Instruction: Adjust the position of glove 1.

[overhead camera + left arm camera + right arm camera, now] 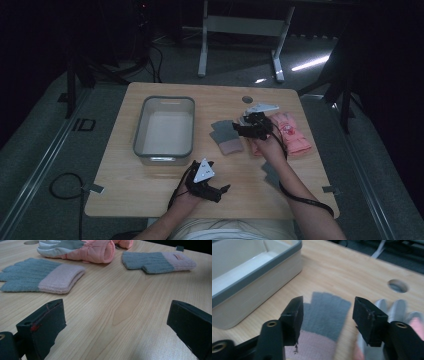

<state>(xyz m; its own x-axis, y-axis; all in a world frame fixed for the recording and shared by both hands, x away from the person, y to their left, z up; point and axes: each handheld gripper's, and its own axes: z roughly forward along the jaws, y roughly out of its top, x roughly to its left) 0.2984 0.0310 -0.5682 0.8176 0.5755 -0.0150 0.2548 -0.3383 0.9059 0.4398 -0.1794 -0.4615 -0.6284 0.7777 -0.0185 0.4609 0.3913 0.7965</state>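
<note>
left gripper: near table edge, jaws wide, empty
right gripper: nearer arm, jaws half-spread, nothing pinched
grey-pink glove: flat between right jaws, cuff near, fingers pointing away
tub: beyond, left

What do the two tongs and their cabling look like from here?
Both tongs are black, each with two blocky square-ended jaws. The left tongs carry a grey three-cornered plate on top, the right tongs a similar one. A black cable trails from the right tongs. The arms are bare, without sleeves.
</note>
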